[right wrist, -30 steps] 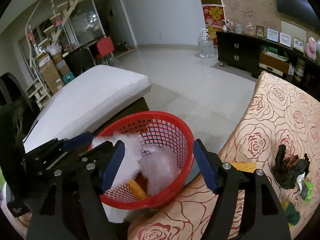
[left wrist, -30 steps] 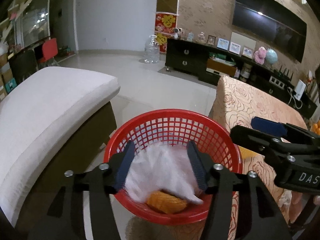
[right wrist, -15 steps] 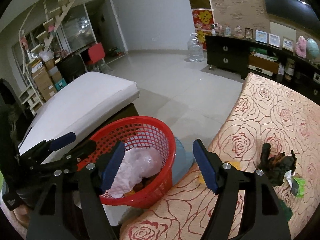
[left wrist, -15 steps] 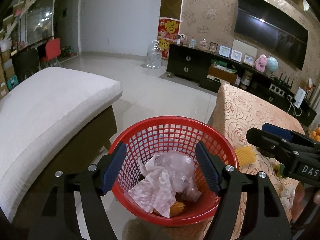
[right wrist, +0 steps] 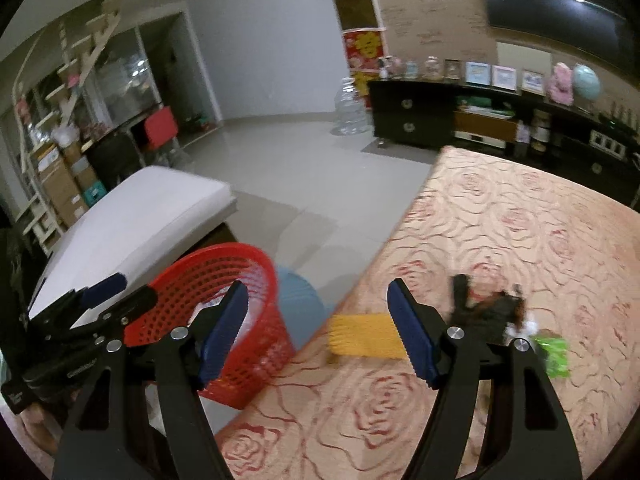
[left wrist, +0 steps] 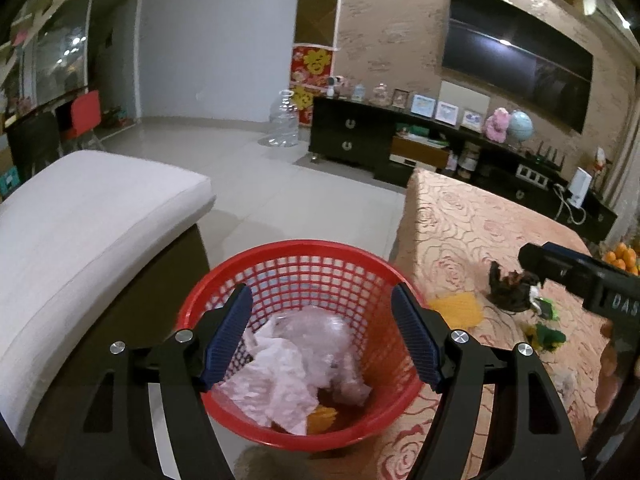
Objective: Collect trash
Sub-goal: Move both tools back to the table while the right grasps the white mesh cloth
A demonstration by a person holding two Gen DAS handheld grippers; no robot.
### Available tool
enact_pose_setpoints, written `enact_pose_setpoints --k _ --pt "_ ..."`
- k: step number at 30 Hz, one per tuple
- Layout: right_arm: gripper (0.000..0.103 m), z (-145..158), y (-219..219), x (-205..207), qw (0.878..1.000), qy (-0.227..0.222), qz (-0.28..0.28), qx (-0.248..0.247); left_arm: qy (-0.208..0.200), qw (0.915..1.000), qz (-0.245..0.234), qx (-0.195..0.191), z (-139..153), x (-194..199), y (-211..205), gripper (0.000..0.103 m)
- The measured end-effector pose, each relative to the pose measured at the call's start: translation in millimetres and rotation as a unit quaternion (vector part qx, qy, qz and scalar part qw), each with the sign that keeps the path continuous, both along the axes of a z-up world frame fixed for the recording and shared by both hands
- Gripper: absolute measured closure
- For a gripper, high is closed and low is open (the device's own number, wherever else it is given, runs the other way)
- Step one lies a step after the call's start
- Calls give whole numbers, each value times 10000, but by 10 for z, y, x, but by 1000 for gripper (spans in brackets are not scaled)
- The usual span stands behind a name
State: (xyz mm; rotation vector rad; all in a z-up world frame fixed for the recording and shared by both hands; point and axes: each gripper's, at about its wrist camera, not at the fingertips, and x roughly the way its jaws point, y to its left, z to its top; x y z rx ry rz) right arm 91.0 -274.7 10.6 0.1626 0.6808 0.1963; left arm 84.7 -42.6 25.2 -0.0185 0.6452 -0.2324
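A red mesh basket (left wrist: 304,264) stands beside the table edge; it also shows in the right wrist view (right wrist: 208,280). It holds crumpled clear plastic and white paper (left wrist: 288,364) over a yellow scrap. My left gripper (left wrist: 320,336) is open and empty above the basket. My right gripper (right wrist: 316,332) is open and empty over the table's near edge. On the rose-patterned tablecloth (right wrist: 520,220) lie a yellow corrugated wrapper (right wrist: 364,334), a dark crumpled piece (right wrist: 486,308) and a green wrapper (right wrist: 554,354).
A white cushioned bench (left wrist: 88,216) stands left of the basket. A blue stool (right wrist: 298,300) sits behind the basket by the table. A dark TV cabinet (left wrist: 400,144) and a water bottle (left wrist: 284,120) stand across the tiled floor. Oranges (left wrist: 622,258) lie at the far right.
My left gripper let the plastic and paper drop into the basket and opened wider. My right gripper swung right, from above the basket to over the table.
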Motion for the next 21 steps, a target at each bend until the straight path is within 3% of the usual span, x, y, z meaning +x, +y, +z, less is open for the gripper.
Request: enact_pose_setpoints --k 12,21 --pt "32 -71 -782 -458 9963 39 -850 -75 -123 9982 -586 81 17 -135 -463 34" --pt "24 -580 -1007 -933 9921 601 -1101 -86 -133 9965 -812 115 0 -191 -670 34"
